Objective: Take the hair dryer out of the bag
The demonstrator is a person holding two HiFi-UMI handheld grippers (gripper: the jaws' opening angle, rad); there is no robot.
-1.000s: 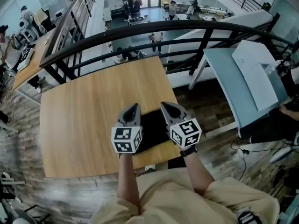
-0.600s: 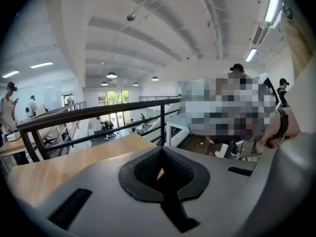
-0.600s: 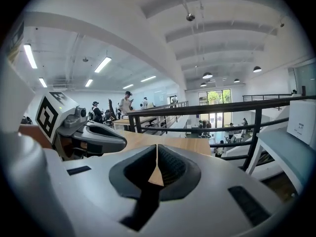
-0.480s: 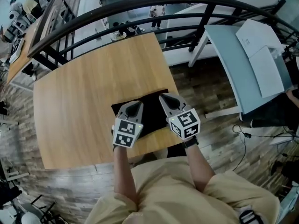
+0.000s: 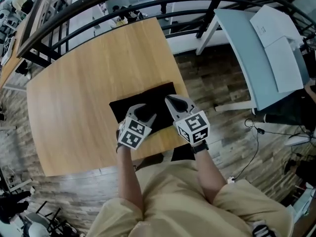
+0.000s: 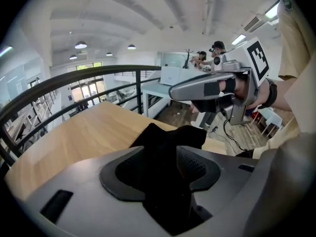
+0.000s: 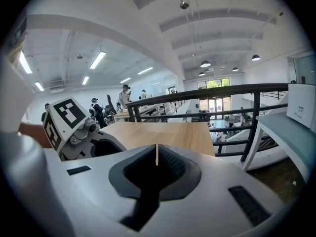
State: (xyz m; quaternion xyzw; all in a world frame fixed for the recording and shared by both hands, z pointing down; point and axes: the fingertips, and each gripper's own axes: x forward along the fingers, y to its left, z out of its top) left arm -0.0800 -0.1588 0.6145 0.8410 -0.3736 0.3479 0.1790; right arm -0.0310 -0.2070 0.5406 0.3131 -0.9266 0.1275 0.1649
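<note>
A flat black bag (image 5: 148, 100) lies on the wooden table (image 5: 79, 98) near its front right edge. No hair dryer shows in any view. My left gripper (image 5: 144, 114) points down over the bag's near left part, and its jaws are opening. In the left gripper view the black bag (image 6: 170, 135) fills the gap between the left gripper's (image 6: 160, 157) jaws, and the pads do not press on it. My right gripper (image 5: 171, 100) hovers at the bag's right edge. In the right gripper view the right gripper (image 7: 157, 156) is shut with nothing in it.
A black railing (image 5: 103, 4) runs along the table's far side. A pale blue table (image 5: 256, 58) with white sheets stands to the right across a wooden floor (image 5: 212, 98). The person's legs are just below the table's front edge.
Both grippers have sunk toward the bag. The left one has tipped downward and its jaws have parted. The right one stays shut.
</note>
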